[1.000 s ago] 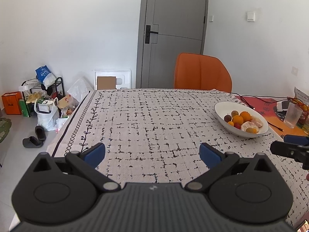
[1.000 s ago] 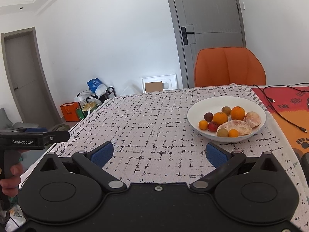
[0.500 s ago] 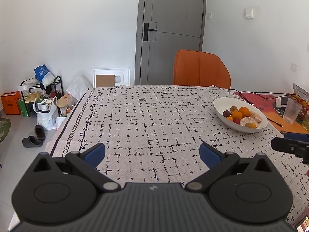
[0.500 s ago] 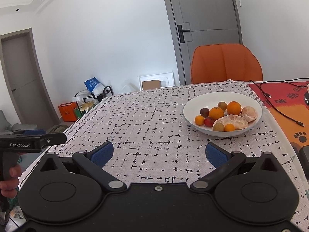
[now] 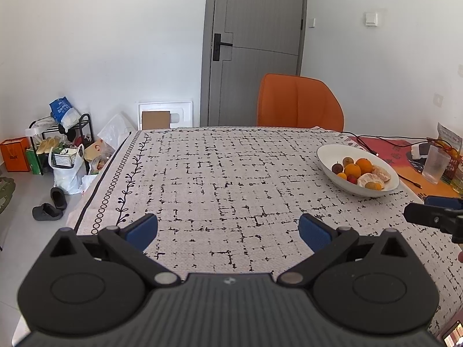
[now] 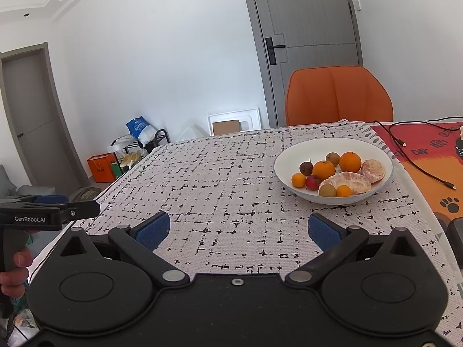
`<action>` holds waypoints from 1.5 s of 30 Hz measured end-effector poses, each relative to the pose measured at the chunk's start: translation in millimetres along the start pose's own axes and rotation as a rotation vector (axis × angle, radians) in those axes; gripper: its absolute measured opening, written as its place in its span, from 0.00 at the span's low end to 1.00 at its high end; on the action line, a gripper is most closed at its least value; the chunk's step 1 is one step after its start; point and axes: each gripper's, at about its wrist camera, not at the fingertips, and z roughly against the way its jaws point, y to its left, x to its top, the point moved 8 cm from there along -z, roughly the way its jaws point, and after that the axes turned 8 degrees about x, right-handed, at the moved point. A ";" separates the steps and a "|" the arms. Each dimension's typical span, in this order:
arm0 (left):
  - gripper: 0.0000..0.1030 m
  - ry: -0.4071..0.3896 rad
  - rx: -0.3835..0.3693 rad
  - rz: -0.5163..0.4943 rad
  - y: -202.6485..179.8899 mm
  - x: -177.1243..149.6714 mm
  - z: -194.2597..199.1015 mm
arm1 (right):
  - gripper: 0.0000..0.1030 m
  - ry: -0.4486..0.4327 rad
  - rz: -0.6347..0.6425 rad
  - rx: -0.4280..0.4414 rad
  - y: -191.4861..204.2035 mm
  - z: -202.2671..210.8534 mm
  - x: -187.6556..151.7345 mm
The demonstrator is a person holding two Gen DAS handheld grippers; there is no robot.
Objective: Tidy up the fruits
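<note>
A white bowl [image 6: 373, 151] [image 5: 327, 151] stands on the table's right side and holds oranges [image 6: 350, 161], peeled citrus segments [image 6: 347, 180], small kumquats [image 6: 298, 180], a red fruit [image 6: 312, 182] and brownish fruits [image 6: 332, 158]. My right gripper [image 6: 236, 230] hovers open over the cloth, short of the bowl, with nothing between its blue pads. My left gripper [image 5: 228, 228] is also open and empty, over the table's near middle, left of the bowl. The right gripper's tip [image 5: 434, 215] shows at the edge of the left wrist view.
A patterned cloth [image 5: 231, 179] covers the table. An orange chair [image 5: 299, 101] stands at the far side. Cables [image 6: 416, 159] lie on an orange mat at the right, with a plastic cup [image 5: 435, 164]. Bags and a shoe rack [image 5: 60, 144] sit on the floor to the left.
Both grippers shifted slightly; the bowl has slid a little within each view. Both stay open and empty.
</note>
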 end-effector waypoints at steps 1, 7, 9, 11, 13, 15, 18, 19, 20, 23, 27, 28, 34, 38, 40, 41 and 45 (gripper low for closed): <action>1.00 0.000 -0.001 0.000 -0.5 -0.1 0.3 | 1.00 -0.001 0.002 0.000 0.2 0.4 0.2; 1.00 0.000 -0.005 0.000 -1.7 -0.5 0.7 | 1.00 -0.004 -0.001 -0.002 -1.1 0.5 1.4; 1.00 0.000 -0.006 0.003 -2.1 -0.1 0.8 | 1.00 -0.004 0.001 -0.003 -0.9 0.8 1.7; 1.00 0.000 -0.006 0.004 -1.7 0.1 1.0 | 1.00 -0.004 0.003 -0.004 -0.8 1.3 2.1; 1.00 0.001 -0.008 0.008 -1.3 0.4 1.1 | 1.00 -0.005 0.002 -0.005 -1.0 1.7 2.3; 1.00 0.002 -0.009 0.013 -1.2 0.7 2.0 | 1.00 -0.005 0.001 -0.006 -0.8 1.9 2.5; 1.00 -0.001 -0.008 0.014 -1.3 1.4 3.8 | 1.00 -0.007 0.002 -0.004 -0.6 2.5 3.1; 1.00 -0.003 -0.008 0.014 -1.5 1.7 4.5 | 1.00 -0.007 0.002 -0.005 -0.2 2.5 3.3; 1.00 -0.004 -0.008 0.013 -1.4 2.2 5.1 | 1.00 -0.006 0.003 -0.005 -0.1 2.6 3.3; 1.00 -0.006 -0.010 0.013 -1.1 2.7 5.8 | 1.00 -0.008 0.006 -0.005 0.3 3.3 4.5; 1.00 -0.004 -0.010 0.013 -1.4 2.7 5.5 | 1.00 -0.011 0.006 -0.003 0.2 4.3 5.7; 1.00 -0.004 -0.011 0.012 -1.6 2.9 5.5 | 1.00 -0.011 0.005 -0.004 -0.1 4.5 5.9; 1.00 -0.002 -0.009 0.013 -1.6 2.3 5.0 | 1.00 -0.008 0.000 -0.008 -2.0 3.2 6.4; 1.00 0.002 -0.010 0.014 -1.7 1.8 4.4 | 1.00 -0.007 0.006 -0.007 -2.2 2.7 5.9; 1.00 0.002 -0.011 0.018 -0.3 2.8 4.6 | 1.00 -0.004 0.005 -0.007 -2.6 1.9 5.4; 1.00 0.002 -0.010 0.019 0.4 2.8 4.9 | 1.00 -0.003 0.004 -0.008 -2.8 1.7 5.2; 1.00 0.005 -0.009 0.022 1.4 2.5 4.4 | 1.00 0.001 0.005 -0.009 -2.7 0.6 4.5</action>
